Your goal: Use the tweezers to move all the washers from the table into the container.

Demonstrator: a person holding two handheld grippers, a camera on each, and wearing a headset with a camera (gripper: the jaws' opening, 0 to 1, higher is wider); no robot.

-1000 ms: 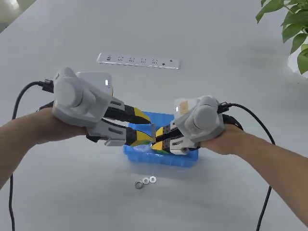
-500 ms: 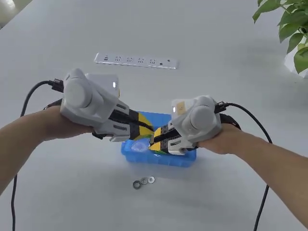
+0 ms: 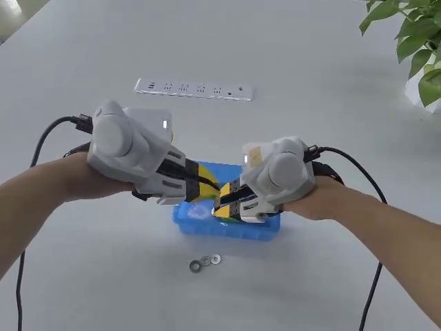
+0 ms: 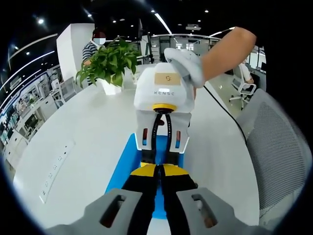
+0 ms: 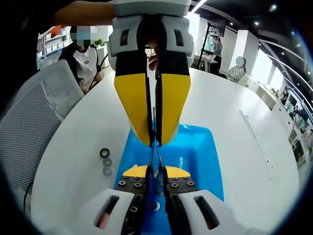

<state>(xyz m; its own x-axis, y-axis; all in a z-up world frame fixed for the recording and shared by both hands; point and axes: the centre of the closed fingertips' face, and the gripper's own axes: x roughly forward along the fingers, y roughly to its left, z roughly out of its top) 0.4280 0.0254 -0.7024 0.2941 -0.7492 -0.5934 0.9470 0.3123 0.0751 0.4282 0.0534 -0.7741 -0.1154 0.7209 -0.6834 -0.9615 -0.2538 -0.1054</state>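
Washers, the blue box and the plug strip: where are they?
washers (image 3: 206,262), head view, the middle washer of three.
blue container (image 3: 227,231), head view, its near wall.
power strip (image 3: 193,89), head view, middle of its top.

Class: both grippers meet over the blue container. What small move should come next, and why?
Probably lower the tweezers over the near wall of the container toward the washers. All three lie on the table just outside it, while the left gripper and right gripper meet above it, jaws closed on the tweezers.
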